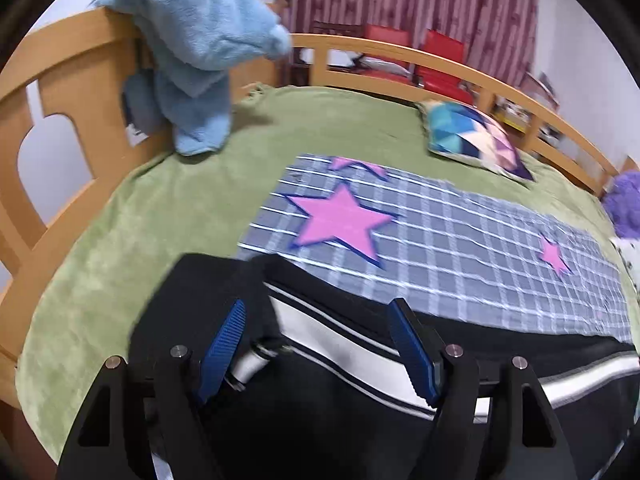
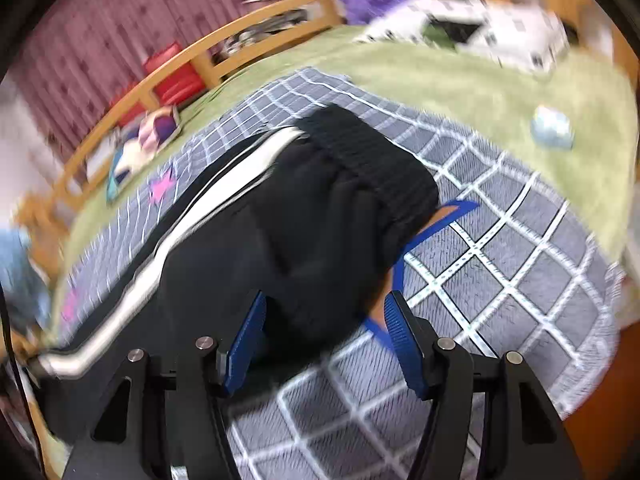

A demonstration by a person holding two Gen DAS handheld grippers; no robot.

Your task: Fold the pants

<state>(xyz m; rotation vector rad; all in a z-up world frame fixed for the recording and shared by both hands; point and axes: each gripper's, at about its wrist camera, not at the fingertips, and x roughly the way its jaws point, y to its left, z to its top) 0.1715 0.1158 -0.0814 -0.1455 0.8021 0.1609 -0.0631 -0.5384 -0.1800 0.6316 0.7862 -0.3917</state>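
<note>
While lying flat on the checked mat [image 1: 460, 232] on the bed [image 1: 132, 216], black pants [image 2: 288, 224] with white side stripe, ribbed waistband [image 2: 372, 160] toward the far end. Left gripper [image 1: 318, 346]: jaws apart, over the striped fabric, not clamped. Right gripper [image 2: 326, 336]: jaws apart, cloth between, pads not pressing. Blue plush toy [image 1: 200, 40] draped on the bed rail.
</note>
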